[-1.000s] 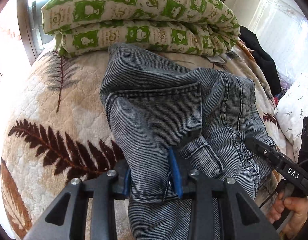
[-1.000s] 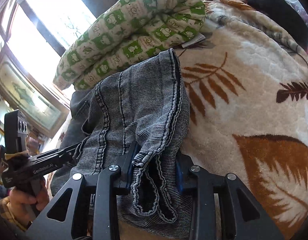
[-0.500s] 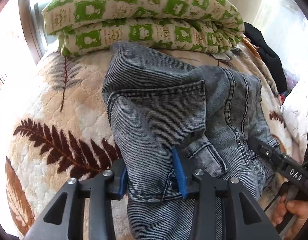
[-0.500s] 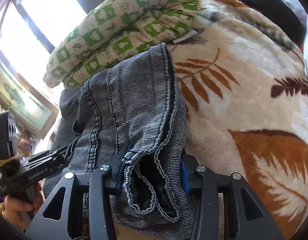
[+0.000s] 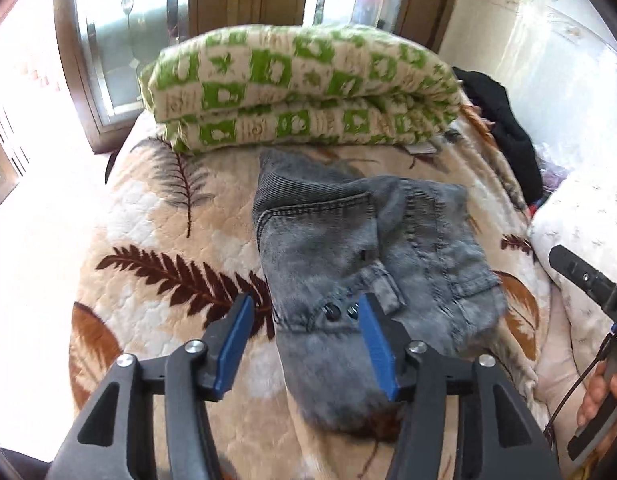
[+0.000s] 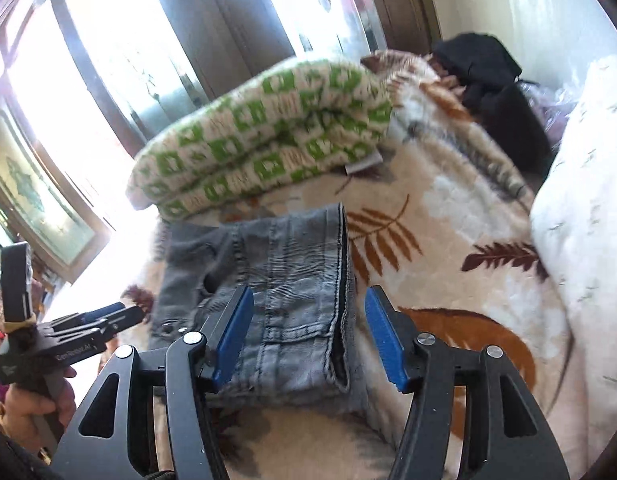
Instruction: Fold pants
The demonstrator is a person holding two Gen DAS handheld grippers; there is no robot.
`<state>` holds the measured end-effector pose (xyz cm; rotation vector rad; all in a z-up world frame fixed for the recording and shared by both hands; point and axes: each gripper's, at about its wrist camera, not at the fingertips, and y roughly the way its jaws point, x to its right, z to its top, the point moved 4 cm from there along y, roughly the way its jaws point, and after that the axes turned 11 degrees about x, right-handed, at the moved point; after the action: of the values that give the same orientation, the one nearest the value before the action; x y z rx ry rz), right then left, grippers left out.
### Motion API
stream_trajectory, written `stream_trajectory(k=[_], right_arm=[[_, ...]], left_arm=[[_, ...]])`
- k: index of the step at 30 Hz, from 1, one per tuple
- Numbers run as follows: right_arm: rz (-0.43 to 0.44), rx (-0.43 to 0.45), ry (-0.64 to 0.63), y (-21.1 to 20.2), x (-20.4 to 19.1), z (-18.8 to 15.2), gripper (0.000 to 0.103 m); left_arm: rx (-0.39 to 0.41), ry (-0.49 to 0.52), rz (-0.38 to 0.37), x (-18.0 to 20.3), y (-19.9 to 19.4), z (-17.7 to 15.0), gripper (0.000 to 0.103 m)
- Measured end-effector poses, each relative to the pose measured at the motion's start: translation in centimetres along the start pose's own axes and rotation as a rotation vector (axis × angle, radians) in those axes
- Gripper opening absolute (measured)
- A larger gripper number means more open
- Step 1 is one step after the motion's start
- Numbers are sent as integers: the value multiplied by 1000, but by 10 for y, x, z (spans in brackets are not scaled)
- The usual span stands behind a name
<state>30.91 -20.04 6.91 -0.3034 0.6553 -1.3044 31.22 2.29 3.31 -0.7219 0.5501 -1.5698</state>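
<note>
Both the left gripper (image 5: 306,344) and right gripper (image 6: 310,336), clamped on the pants (image 5: 360,256) a second ago, are now standing with jaws apart, releasing the folded bundle at frame centre, indicating the fold is likely complete.

right hand-held gripper (image 6: 308,332) spread wide | above folded pants (image 6: 280,280) | leaf-print blanket (image 6: 448,220)

Faded grey denim pants (image 5: 364,248) with darker stitching lie on a cream bed blanket (image 5: 156,240) patterned with brown, rust and grey fern leaves. A folded quilt (image 5: 300,88) has green-and-cream checks. Both grippers have blue pads (image 6: 236,332).
</note>
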Motion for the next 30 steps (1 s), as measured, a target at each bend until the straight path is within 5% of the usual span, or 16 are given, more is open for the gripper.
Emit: stream_trajectory(k=[17,19,30], right_arm=[[51,86,-143,-100,-62,-27,81],[44,73,-152,-104,-63,-31,81],[-5,54,-129,-128,-57,-53,88]], left_arm=[[111,25,-16,21,-83,-21,76],[120,21,-14,20,-88,-25,85],[147,36,20,16,-112,-43,97]])
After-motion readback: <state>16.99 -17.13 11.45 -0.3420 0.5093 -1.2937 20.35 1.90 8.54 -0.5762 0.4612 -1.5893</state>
